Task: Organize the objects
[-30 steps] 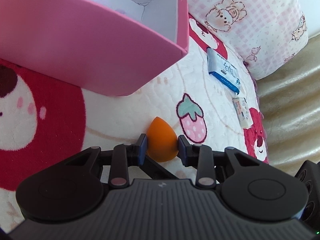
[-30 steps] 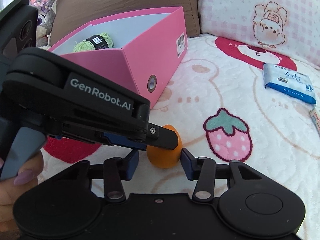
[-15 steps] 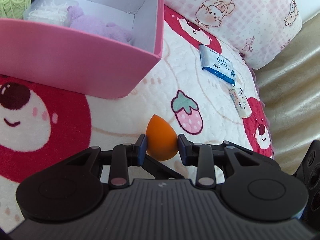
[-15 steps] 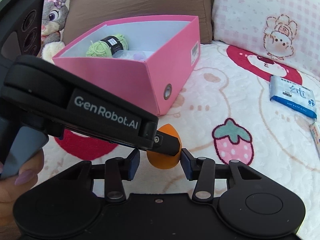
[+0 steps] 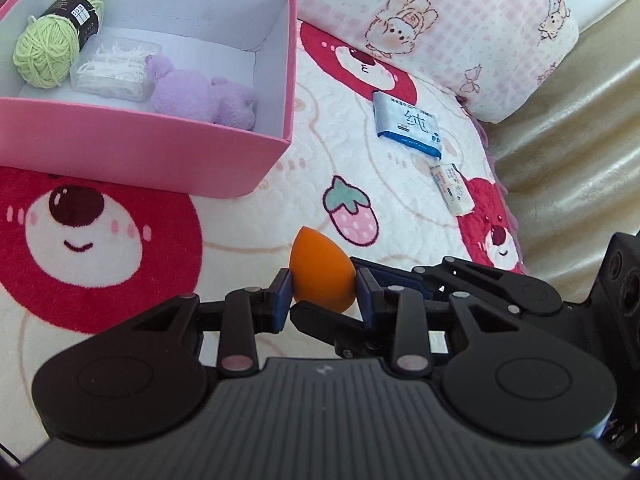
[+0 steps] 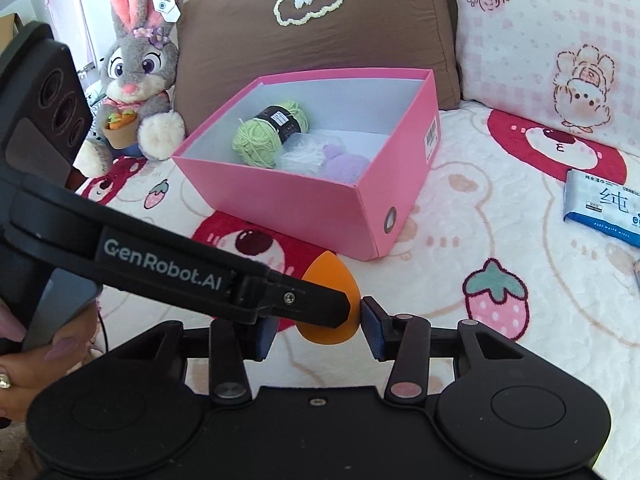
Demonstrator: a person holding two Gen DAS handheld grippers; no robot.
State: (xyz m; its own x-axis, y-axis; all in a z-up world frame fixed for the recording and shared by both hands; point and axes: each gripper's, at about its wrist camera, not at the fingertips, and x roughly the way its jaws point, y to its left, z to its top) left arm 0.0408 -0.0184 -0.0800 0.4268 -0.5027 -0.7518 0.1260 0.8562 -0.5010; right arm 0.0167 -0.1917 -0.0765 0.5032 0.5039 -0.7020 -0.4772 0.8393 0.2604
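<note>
Clearly "GenRobot.AI" on left claw (image 6: 352,312) | wipes pack (image 5: 407,125) (Chinese print)

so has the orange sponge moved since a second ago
Yes. The sponge, gripped by the left gripper, has risen off the blanket: the pink box now sits lower, its inside in view.

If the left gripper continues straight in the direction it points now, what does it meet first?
Probably the bedspread, between the pink box and the strawberry print. The left gripper points downward, holding the orange sponge; depth is uncertain.
</note>
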